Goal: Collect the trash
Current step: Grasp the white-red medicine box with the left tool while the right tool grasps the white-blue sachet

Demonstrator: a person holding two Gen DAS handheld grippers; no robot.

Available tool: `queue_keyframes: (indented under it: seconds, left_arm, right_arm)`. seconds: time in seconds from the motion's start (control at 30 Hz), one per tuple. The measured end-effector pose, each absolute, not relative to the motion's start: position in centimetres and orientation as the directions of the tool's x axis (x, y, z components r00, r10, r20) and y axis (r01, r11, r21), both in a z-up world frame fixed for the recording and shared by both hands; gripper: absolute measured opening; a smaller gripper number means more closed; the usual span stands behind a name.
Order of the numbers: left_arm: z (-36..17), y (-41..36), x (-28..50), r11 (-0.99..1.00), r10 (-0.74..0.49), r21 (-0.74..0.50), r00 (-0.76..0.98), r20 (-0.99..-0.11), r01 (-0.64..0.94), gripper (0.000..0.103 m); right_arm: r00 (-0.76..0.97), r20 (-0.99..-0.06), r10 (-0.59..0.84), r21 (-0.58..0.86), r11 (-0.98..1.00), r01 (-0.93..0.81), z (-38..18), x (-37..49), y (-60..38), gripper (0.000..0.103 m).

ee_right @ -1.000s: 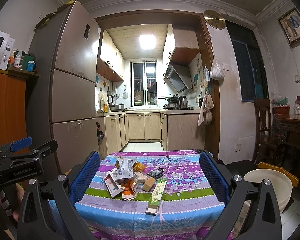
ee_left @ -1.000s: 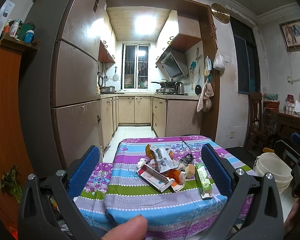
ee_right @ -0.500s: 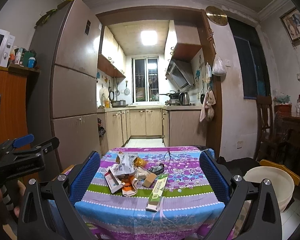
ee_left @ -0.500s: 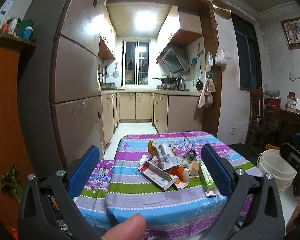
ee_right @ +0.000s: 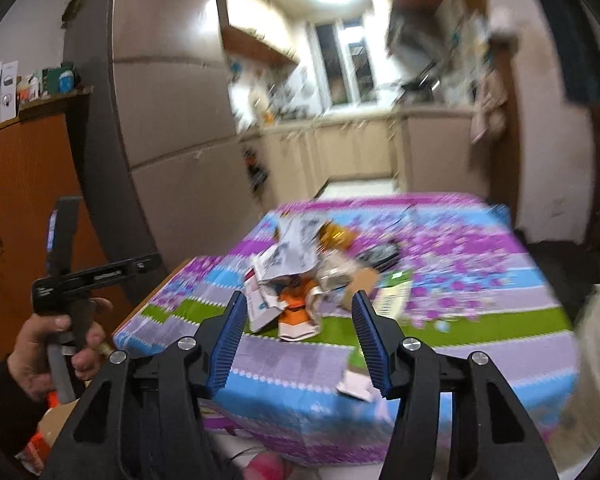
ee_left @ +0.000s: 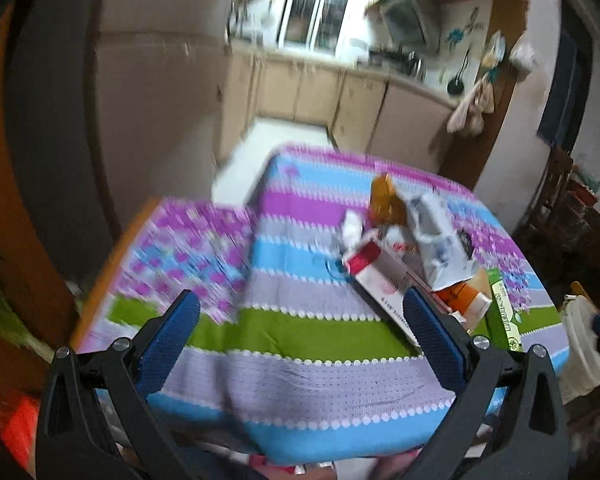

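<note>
A pile of trash lies on the table with the striped, flowered cloth (ee_left: 300, 328): a crumpled white wrapper (ee_left: 436, 248), a red and white carton (ee_left: 380, 280), an orange packet (ee_left: 460, 296), a green box (ee_left: 504, 312). My left gripper (ee_left: 300, 312) is open and empty, above the table's near edge, left of the pile. My right gripper (ee_right: 298, 308) is open and empty, just short of the pile (ee_right: 296, 276), narrower than before. The wrapper (ee_right: 292, 256) and green box (ee_right: 392, 292) show there too. Both views are blurred.
A tall fridge (ee_right: 172, 120) and an orange cabinet (ee_right: 20, 184) stand at the left. A white bucket (ee_left: 580, 352) sits at the table's right. The kitchen doorway (ee_right: 360, 160) lies behind. The hand holding the left gripper shows in the right wrist view (ee_right: 60, 336).
Both grippers have moved forward and tilted down toward the table. The right gripper's jaws have closed partway. The trash has not moved.
</note>
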State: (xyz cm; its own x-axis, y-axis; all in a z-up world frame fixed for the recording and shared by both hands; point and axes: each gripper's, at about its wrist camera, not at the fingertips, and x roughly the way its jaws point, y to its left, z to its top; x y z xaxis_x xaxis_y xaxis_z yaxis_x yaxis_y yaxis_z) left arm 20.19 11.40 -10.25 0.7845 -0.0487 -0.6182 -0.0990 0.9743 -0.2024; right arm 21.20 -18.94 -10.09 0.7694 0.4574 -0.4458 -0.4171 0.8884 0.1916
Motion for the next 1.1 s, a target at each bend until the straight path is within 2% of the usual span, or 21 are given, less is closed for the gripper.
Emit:
queue_keyframes:
  seconds: [0.33, 0.5, 0.63, 0.77, 0.83, 0.9, 1.03, 1.1]
  left_arm:
    - [-14.8, 9.1, 25.6, 0.922, -0.292, -0.387, 0.631, -0.719, -0.015, 0.098]
    - [-15.8, 7.6, 26.9, 0.914, -0.331, -0.405, 0.597, -0.731, 0.011, 0.098]
    - [-16.4, 6.2, 27.8, 0.907, -0.357, -0.42, 0.577, -0.735, 0.026, 0.098]
    - [-16.4, 5.6, 28.3, 0.905, -0.361, -0.424, 0.572, -0.736, 0.026, 0.094]
    - [-16.5, 5.5, 28.4, 0.904, -0.362, -0.428, 0.57, -0.738, 0.02, 0.089]
    - [-16.7, 5.6, 28.5, 0.904, -0.36, -0.428, 0.564, -0.743, 0.012, 0.084]
    - [-16.7, 6.3, 28.7, 0.903, -0.36, -0.429, 0.561, -0.745, 0.009, 0.077]
    - [-16.1, 6.5, 28.6, 0.91, -0.351, -0.415, 0.579, -0.736, 0.024, 0.077]
  right_arm:
    - [0.583, -0.637, 0.504, 0.284, 0.857, -0.429, -12.5, 38.7, -12.7, 0.062]
    - [0.517, -0.715, 0.471, 0.273, 0.868, -0.414, -14.0, 43.1, -9.9, 0.062]
    - [0.5, -0.735, 0.458, 0.256, 0.871, -0.42, -14.9, 43.9, -8.8, 0.061]
    - [0.519, -0.715, 0.469, 0.266, 0.869, -0.418, -14.6, 43.2, -8.8, 0.048]
    - [0.527, -0.7, 0.481, 0.277, 0.864, -0.42, -14.3, 42.4, -9.3, 0.039]
    - [0.543, -0.678, 0.495, 0.294, 0.86, -0.417, -13.8, 41.7, -10.0, 0.035]
    - [0.542, -0.636, 0.549, 0.352, 0.832, -0.429, -13.1, 40.4, -11.2, 0.033]
    - [0.536, -0.628, 0.564, 0.355, 0.821, -0.448, -12.9, 39.4, -11.4, 0.033]
